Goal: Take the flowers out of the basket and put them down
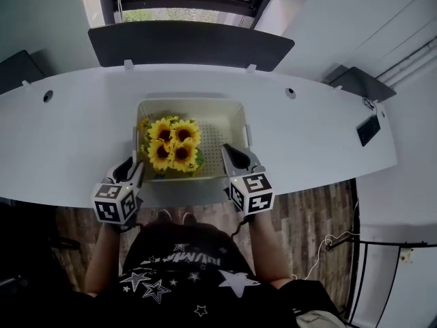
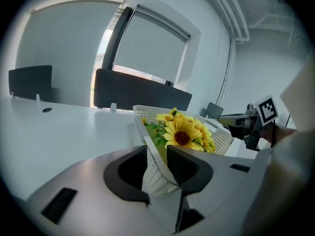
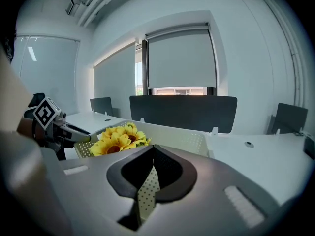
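The left gripper [image 1: 134, 169] has its jaws apart astride the near left corner wall of the basket [image 1: 232, 112], not pinching it. The flowers [image 1: 172, 146] fill the basket's left half, heads up, just ahead and slightly right of that gripper; stems are hidden. The basket sits midway along the near edge of the tabletop [image 1: 68, 125]. The right gripper [image 1: 231, 154] is clamped on the near right wall, so the left one looks nearer and free.

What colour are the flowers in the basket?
The flowers are yellow with dark brown centres, clearest in the head view.
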Available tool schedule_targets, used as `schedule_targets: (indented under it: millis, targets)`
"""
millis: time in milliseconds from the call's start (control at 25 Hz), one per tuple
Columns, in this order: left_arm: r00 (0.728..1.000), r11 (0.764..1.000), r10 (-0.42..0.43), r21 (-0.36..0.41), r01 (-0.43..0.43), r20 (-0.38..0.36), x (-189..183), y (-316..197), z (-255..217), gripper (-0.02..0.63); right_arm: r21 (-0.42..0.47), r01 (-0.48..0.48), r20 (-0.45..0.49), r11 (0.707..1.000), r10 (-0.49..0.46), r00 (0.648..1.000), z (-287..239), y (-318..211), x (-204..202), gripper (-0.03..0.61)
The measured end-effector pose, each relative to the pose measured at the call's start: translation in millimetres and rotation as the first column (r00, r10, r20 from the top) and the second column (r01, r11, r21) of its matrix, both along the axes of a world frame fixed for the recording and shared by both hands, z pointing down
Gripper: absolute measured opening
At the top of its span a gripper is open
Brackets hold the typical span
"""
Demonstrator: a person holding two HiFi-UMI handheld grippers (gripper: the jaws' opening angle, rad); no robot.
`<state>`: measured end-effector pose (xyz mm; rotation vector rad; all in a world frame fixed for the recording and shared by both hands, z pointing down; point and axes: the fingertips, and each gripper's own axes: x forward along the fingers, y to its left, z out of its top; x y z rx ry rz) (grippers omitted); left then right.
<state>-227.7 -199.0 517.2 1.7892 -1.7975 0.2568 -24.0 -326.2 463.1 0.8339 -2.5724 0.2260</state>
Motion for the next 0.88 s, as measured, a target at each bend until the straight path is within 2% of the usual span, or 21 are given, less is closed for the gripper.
schedule_targets:
  millis: [160,360,560,760,880]
  targets:
    - [1.000,1.000,0.012,-0.016,-0.013,-0.006,2.7,-0.4,-0.5,0.114,0.002,-0.014,-0.030,1.000,0.014,0.999,1.4,-0.4,-1.3,0.003]
    - [0.998,0.999,0.034,0.004,-0.034,-0.056,1.3,-1.6,-0.3,0.114,0.015,-0.010,-0.067,1.000,0.011,0.998,5.4,3.7,-9.1,0.003]
    - [0.999,1.000,0.021,0.006,-0.021,-0.047,1.1,-2.5,0.4,0.112,0.023,-0.016,-0.064,1.000,0.018,0.998,6.2,2.7,-7.5,0.003]
    - [0.999,1.000,-0.019,-0.007,0.019,-0.029,0.5,-1.9,0.3,0.110,0.026,0.089,-0.112,0.996,-0.085,0.990,6.0,-3.8,-17.2,0.003]
    - [0.998,0.998,-0.063,-0.028,0.062,-0.022,-0.7,-0.6,1.5,0.098,-0.018,0.211,-0.180,0.977,-0.211,0.961,13.7,-3.7,-31.7,0.003]
